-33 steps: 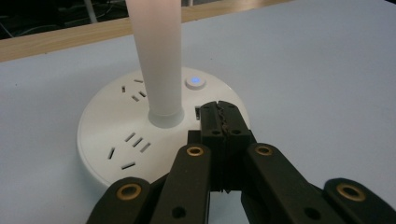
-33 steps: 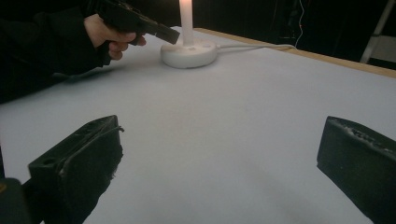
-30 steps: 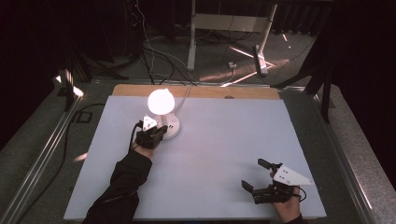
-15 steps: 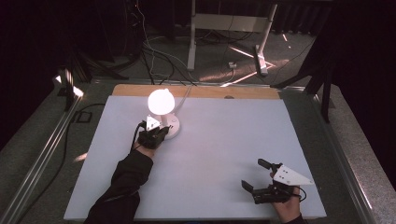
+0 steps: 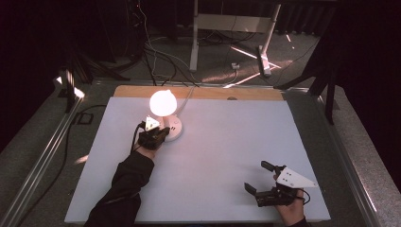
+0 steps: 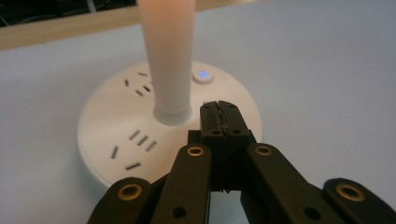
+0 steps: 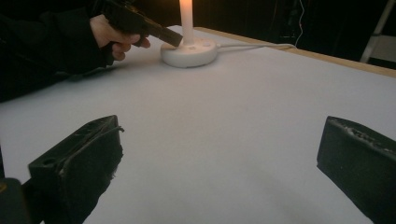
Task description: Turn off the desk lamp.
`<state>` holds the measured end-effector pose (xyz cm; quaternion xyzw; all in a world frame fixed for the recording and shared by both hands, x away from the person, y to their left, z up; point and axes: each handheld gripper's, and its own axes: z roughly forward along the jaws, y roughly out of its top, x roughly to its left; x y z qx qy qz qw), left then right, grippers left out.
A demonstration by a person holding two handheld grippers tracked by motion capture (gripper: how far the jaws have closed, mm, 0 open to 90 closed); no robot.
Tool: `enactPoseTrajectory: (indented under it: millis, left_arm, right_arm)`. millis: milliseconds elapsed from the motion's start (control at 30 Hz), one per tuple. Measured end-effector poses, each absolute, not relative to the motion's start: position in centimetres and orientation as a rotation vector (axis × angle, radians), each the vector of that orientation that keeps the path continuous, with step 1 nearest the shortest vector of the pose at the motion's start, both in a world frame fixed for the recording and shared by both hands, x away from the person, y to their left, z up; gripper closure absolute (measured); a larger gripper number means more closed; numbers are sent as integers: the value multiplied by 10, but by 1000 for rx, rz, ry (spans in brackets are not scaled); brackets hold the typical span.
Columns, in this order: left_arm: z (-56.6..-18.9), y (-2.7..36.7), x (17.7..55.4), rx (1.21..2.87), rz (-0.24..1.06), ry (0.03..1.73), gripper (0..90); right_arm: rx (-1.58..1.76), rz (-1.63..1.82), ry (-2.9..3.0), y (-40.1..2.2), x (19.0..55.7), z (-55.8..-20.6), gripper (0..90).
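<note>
Lamp (image 5: 163,104) lit as before, left gripper (image 5: 163,134) unmoved at its base (image 5: 176,127)

Nothing has changed: the left gripper (image 5: 158,135) remains at the lit lamp (image 5: 163,102).

Lamp (image 6: 168,56) top beyond frame edge

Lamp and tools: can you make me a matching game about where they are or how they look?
Things:
1. lamp
2. left tool
3. right tool
4. button

States:
A. jaws wide apart, near the table's front edge
B. glowing bright
C. small blue light on the lamp's base
D. jaws shut, tip over the lamp's base

Pairs: 1-B, 2-D, 3-A, 4-C
</note>
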<state>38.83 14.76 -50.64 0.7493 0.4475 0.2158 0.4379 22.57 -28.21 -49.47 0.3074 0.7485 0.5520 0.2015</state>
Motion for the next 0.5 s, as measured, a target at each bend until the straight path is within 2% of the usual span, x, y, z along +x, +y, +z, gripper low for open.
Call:
enactPoseTrajectory:
  millis: [233,500]
  left_arm:
    - [-491,148,386,1863,554,1081,900]
    - [-496,146,388,1865,532,1088,900]
  right_arm:
    - [856,1544,2093,-281,226,-494,0]
    - [859,1545,2093,-282,226,-495,0]
